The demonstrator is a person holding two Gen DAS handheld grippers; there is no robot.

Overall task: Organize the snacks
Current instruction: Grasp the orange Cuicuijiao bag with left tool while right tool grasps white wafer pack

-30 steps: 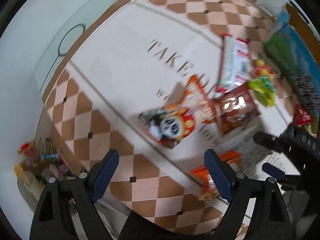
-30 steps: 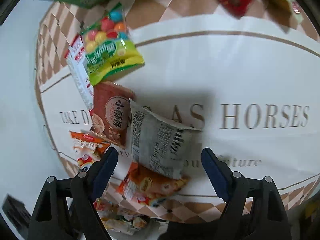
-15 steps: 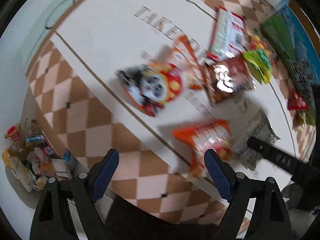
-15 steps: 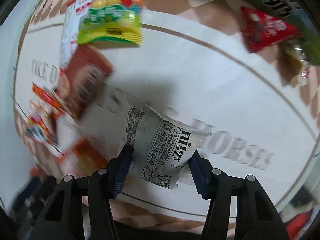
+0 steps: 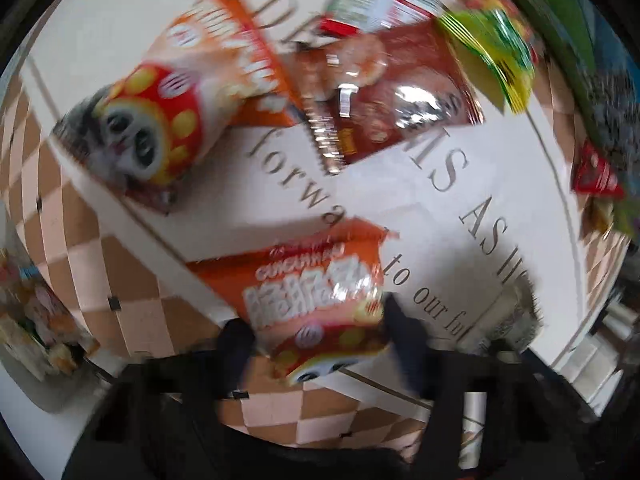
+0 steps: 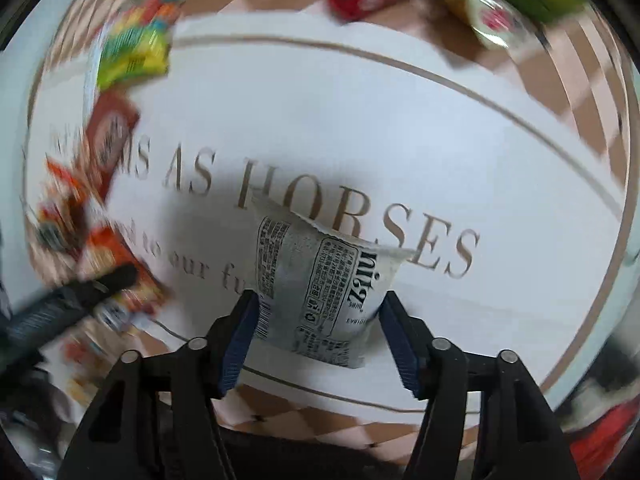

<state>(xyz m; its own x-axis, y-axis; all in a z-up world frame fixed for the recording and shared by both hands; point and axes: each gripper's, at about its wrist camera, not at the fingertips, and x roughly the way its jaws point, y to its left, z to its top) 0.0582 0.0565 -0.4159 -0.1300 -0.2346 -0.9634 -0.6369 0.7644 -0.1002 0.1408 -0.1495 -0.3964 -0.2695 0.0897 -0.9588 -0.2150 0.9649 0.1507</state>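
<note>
Now the printed mat [image 6: 360,120] spreads beneath me; my right gripper [image 6: 318,316], jaws lately easing wider, pinches a grey packet [image 6: 320,292] over its lettered middle, while my left gripper [image 5: 316,340], jaws just closing, clamps an orange snack bag [image 5: 316,296] near the mat's checkered edge.

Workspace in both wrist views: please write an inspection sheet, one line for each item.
Surface: checkered mat with printed words.
Job's things: orange snack packet; grey packet; panda packet, brown packet, green packet lying apart.
Clutter: small wrappers piled at left edge.
Grippers: left claw just closed onto the orange packet; right claw holds the grey packet, jaws just eased slightly.
Cables: nothing seen.
Surroundings: blurred, cannot tell.
</note>
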